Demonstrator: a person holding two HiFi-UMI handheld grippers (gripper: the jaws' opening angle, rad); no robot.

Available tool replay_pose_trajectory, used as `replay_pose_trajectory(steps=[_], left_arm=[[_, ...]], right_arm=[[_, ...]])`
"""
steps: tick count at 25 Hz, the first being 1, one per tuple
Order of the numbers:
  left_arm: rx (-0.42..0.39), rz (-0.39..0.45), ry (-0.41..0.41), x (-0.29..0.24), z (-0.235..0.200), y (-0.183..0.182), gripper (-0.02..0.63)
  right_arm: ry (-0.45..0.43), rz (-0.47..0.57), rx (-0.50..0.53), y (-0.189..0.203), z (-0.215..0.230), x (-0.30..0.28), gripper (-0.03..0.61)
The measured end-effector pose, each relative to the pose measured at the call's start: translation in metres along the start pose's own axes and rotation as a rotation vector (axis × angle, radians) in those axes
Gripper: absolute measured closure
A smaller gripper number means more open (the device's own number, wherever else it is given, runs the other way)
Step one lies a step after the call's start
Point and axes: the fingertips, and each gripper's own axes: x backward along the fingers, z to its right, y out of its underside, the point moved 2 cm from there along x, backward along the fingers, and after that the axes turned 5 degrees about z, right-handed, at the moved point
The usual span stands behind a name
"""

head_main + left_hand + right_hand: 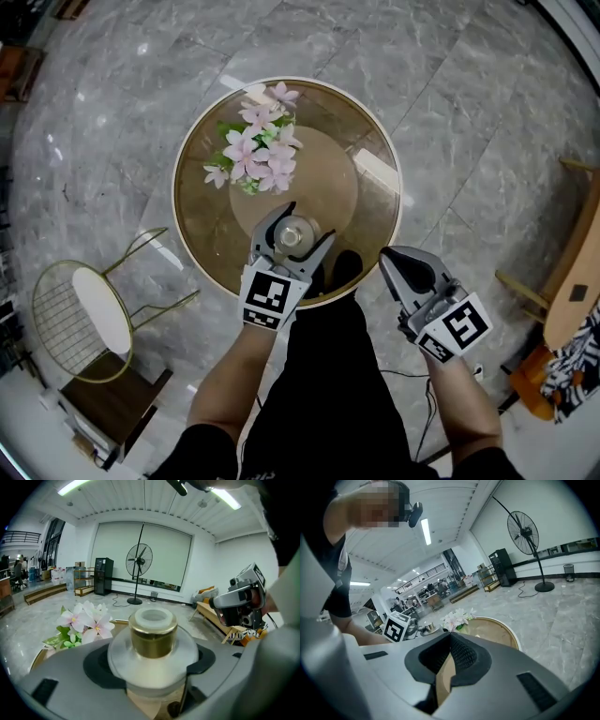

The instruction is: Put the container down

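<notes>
The container [292, 232], a clear jar with a gold collar and pale lid, sits between the jaws of my left gripper [305, 225], which is shut on it. It hangs over the near part of the round glass table [367, 150]. In the left gripper view the container [152, 634] fills the middle, with my left gripper [150, 662] clamped on its wide shoulder. My right gripper [389, 258] is off the table's near right edge, shut and empty. Its dark pads meet in the right gripper view [449, 649].
A bunch of pink and white flowers [255, 150] stands on the table's far left part. A gold wire chair [80, 319] is on the floor at the left, a wooden bench [572, 281] at the right. A standing fan [139, 560] is far back.
</notes>
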Motion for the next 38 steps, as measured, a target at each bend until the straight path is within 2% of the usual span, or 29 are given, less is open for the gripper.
replay_pose_trajectory(steps=[5,8,12,16,19,24,30,38], left_arm=[[-0.015,-0.013,0.027,-0.027,-0.002,0.03,0.27],[-0.034,-0.024,0.035,-0.042,-0.002,0.046,0.27],[-0.066,-0.035,0.051,-0.063,-0.003,0.06,0.27],[-0.082,-0.042,0.055,-0.08,-0.009,0.072,0.27],[-0.087,-0.043,0.056,-0.091,-0.013,0.077,0.27],[-0.108,-0.046,0.062,-0.108,-0.014,0.079,0.27],[-0.154,-0.067,0.064,-0.124,-0.017,0.083,0.269],[-0.181,-0.096,0.051,-0.132,-0.021,0.097,0.268]], right_arm=[[-0.056,-0.033,0.006,0.015,-0.001,-0.021,0.562],[-0.059,-0.043,0.009,0.023,0.008,-0.034,0.563],[-0.086,-0.05,-0.002,0.026,0.017,-0.053,0.563],[-0.14,-0.061,0.029,0.027,0.016,-0.072,0.563],[-0.126,-0.053,0.049,0.029,0.021,-0.077,0.563],[-0.071,-0.022,-0.018,0.04,0.036,-0.072,0.563],[-0.087,-0.048,-0.015,0.052,0.035,-0.069,0.563],[-0.073,-0.016,-0.035,0.052,0.042,-0.066,0.563]])
